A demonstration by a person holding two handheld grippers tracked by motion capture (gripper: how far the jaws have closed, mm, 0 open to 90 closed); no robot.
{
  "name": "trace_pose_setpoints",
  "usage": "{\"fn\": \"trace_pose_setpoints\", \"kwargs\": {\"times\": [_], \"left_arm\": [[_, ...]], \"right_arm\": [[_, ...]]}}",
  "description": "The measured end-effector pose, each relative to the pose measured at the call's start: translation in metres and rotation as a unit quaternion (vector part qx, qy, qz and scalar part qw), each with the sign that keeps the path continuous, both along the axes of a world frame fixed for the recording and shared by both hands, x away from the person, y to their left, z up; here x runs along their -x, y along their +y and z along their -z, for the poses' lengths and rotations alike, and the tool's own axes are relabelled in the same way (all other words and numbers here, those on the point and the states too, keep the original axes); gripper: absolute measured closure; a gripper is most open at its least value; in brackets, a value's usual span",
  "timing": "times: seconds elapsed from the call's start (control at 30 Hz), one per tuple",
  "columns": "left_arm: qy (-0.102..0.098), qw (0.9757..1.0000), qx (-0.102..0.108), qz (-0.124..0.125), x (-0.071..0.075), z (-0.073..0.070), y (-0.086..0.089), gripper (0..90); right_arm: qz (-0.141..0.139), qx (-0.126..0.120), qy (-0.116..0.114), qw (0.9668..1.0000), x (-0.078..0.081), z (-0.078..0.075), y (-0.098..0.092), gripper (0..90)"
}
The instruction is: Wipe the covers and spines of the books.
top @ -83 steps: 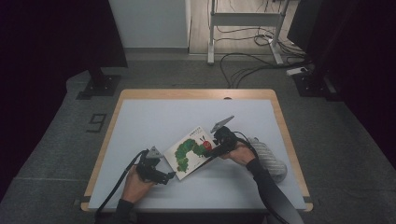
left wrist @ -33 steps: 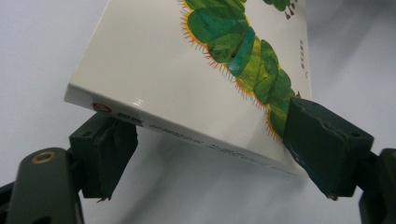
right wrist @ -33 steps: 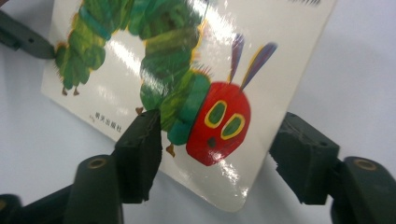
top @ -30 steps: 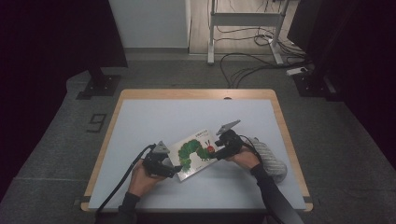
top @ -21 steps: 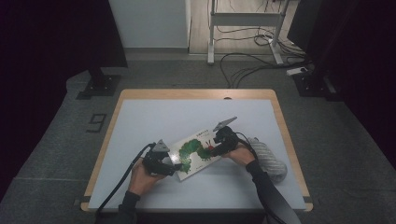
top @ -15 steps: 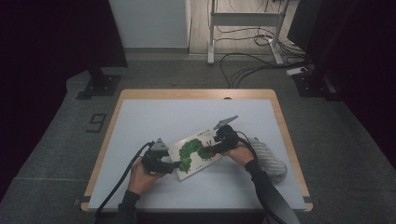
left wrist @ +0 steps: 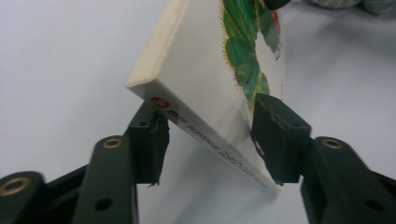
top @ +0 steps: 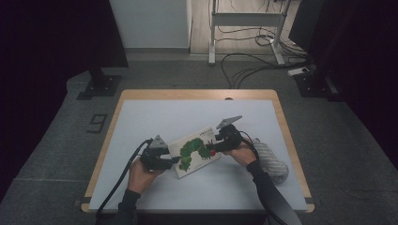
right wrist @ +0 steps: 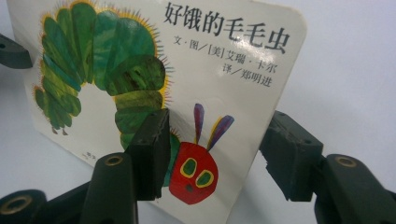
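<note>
Dim room, grey carpeted floor [top: 56,154], wood-edged white table [top: 155,117] at centre, white wall panel [top: 150,23] upper middle, metal desk frame [top: 244,18] and loose cables [top: 253,68] upper right.

A green segmented caterpillar with a red face is printed on the white picture book [right wrist: 224,88]; black jaws, a pale grey table [top: 155,117].

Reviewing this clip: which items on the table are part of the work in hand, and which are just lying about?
In use:
- picture book, caterpillar cover, lifted at a tilt
- left hand-held gripper, jaws just closing across its spine end
- right hand-held gripper, jaws just closing at the caterpillar-head edge

Lying about:
- grey plush item, right side of the table, untouched
</note>
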State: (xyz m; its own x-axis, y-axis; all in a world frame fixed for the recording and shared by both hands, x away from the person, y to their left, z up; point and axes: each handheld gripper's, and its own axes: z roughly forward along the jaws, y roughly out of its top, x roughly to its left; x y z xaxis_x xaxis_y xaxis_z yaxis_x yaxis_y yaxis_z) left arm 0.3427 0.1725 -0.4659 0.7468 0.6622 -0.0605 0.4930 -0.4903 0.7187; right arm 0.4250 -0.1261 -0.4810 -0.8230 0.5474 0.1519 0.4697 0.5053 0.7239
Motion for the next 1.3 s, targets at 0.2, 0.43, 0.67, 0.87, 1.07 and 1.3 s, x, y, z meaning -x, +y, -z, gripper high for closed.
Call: {"fn": "trace_pose_setpoints", "kwargs": {"times": [0.2,0.43,0.67,0.87,1.07,1.3], "left_arm": [[-0.006,1.0000,0.003,0.006,0.001,-0.006,0.003,56.8],[-0.022,0.9997,0.006,0.003,0.004,-0.012,0.007,64.9],[-0.036,0.9993,-0.002,-0.003,0.005,-0.016,0.008,68.3],[-0.042,0.9991,-0.007,0.001,0.006,-0.016,0.008,69.7],[-0.044,0.9990,0.001,0.003,0.006,-0.016,0.009,68.3],[-0.050,0.9987,0.006,0.004,0.007,-0.018,0.010,69.2]], "right_arm": [[0.000,-0.003,-0.017,0.9998,0.002,-0.005,0.004,44.8],[0.001,-0.006,-0.034,0.9994,0.004,-0.009,0.005,47.1],[0.007,0.003,-0.064,0.9979,0.006,-0.011,0.013,47.1],[0.025,-0.011,-0.067,0.9974,0.001,-0.013,0.015,48.4],[0.023,-0.016,-0.067,0.9974,0.002,-0.012,0.014,48.6],[0.022,-0.017,-0.063,0.9976,0.001,-0.012,0.013,48.3]]}}
